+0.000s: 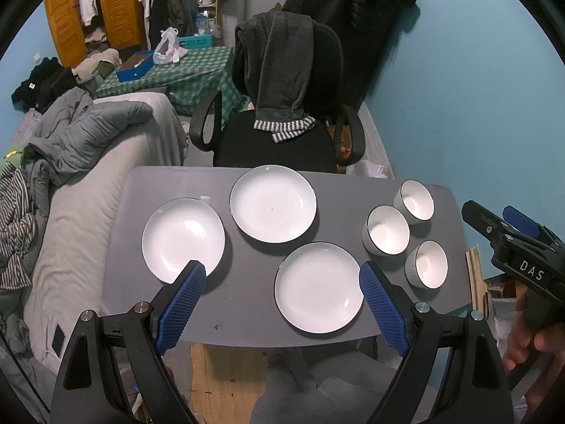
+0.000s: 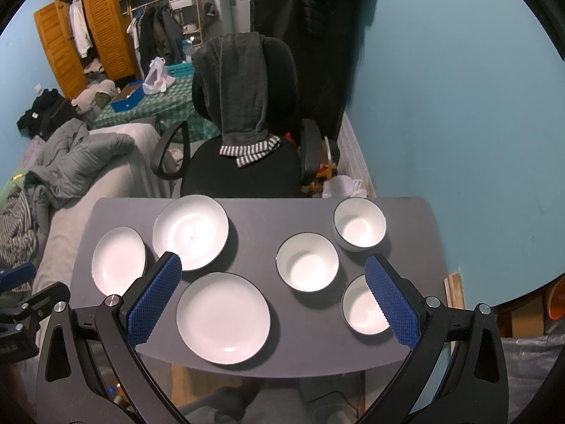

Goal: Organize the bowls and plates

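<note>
Three white plates lie on the grey table (image 1: 247, 318): a left plate (image 1: 183, 239), a far plate (image 1: 273, 203) and a near plate (image 1: 319, 287). Three white bowls stand at the right: a far bowl (image 1: 414, 199), a middle bowl (image 1: 385, 229) and a near bowl (image 1: 426, 264). My left gripper (image 1: 282, 272) is open and empty, held above the table's near edge. My right gripper (image 2: 273, 265) is open and empty above the near edge, over the middle bowl (image 2: 307, 262) and the near plate (image 2: 223, 318). It also shows at the right of the left wrist view (image 1: 512, 243).
A black office chair (image 1: 282, 106) draped with a grey garment stands behind the table. A bed with grey bedding (image 1: 88, 176) runs along the left. A blue wall (image 1: 476, 106) is at the right. Wooden floor (image 1: 219, 381) shows below the table's near edge.
</note>
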{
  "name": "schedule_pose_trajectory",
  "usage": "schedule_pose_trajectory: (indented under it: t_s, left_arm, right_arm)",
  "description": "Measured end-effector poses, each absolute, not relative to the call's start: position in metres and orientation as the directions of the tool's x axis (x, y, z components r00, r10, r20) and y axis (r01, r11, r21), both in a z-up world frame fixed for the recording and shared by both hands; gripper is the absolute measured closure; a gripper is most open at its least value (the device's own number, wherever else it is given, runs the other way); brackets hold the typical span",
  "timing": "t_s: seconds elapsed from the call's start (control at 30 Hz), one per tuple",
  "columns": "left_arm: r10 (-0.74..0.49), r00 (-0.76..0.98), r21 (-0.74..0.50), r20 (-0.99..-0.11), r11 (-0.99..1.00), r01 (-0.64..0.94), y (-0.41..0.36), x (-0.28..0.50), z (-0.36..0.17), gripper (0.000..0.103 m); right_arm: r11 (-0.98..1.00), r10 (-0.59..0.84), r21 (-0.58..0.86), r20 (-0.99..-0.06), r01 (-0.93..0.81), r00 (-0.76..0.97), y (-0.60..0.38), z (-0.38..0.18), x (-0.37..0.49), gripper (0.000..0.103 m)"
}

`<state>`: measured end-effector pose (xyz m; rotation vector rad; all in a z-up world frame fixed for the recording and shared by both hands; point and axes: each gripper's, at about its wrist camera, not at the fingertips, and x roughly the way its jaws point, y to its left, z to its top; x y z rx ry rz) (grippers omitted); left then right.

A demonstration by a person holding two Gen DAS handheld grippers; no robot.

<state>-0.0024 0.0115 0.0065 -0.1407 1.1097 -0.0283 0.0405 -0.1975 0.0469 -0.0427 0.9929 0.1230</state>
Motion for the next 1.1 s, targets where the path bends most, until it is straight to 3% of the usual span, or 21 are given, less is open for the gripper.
schedule_pose_trajectory:
  t_s: [1.1]
  left_arm:
    - [-0.096,0.441,-0.133,-0.892,0.990,-0.053,0.0116,-0.0043,0.0052,0.013]
  right_arm:
    - [0.992,0.086,0.022,-0.842,-0.125,0.533,-0.1946,0.0472,0.0397,0.001]
